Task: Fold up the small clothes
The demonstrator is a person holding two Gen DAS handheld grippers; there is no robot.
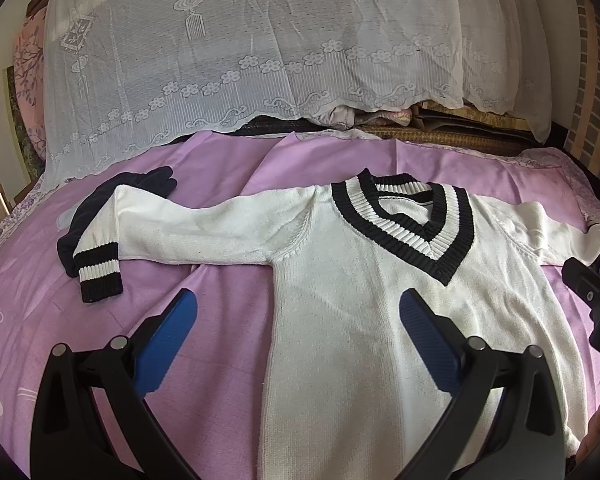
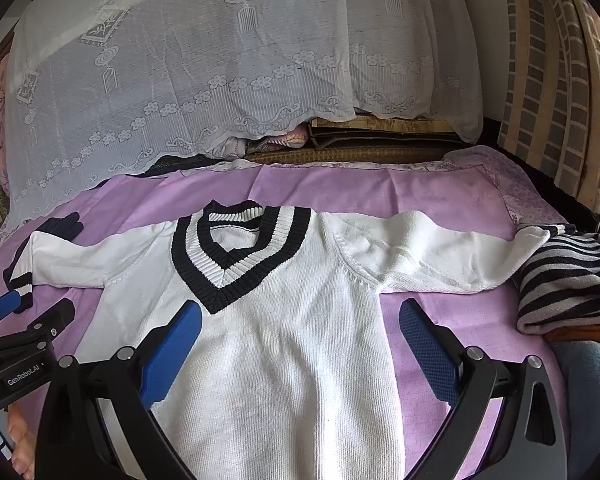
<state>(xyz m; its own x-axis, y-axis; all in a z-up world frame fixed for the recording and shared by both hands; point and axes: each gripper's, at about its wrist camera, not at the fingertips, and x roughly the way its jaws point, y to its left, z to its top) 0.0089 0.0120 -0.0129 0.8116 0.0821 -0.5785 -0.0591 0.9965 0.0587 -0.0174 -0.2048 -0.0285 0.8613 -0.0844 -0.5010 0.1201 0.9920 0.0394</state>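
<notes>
Left wrist view. The white sweater (image 1: 340, 280) lies flat, front up, on the purple bed sheet (image 1: 228, 168), collar away from the camera and hem toward it, so its long axis runs straight ahead along the fingers. Both sleeves are spread out sideways from the collar. The left gripper (image 1: 298, 320) hangs above the sweater's left edge with its jaws wide apart and nothing between them; one finger is over bare sheet, the other over the body of the sweater. The left sleeve's striped cuff (image 1: 100, 272) lies well left of the collar, resting on a dark garment (image 1: 140, 188). The right gripper (image 1: 592, 296) shows at the frame edge, right of the collar. A lace cloth (image 1: 260, 40) covers a pile beyond the collar.

Right wrist view. The right gripper (image 2: 300, 324) hangs over the sweater (image 2: 280, 340) below the collar, jaws wide apart and holding nothing; one finger is over the chest, the other over the sheet (image 2: 440, 184) beside the right edge. The right sleeve (image 2: 440, 256) runs right from the collar, its end touching a striped garment (image 2: 568, 276). The left gripper (image 2: 24, 320) sits left of the collar, near the left cuff.

Judgement: folding has not begun. Each sleeve lies nearer its own side's gripper, so each would be drawn inward across the chest by that gripper.
</notes>
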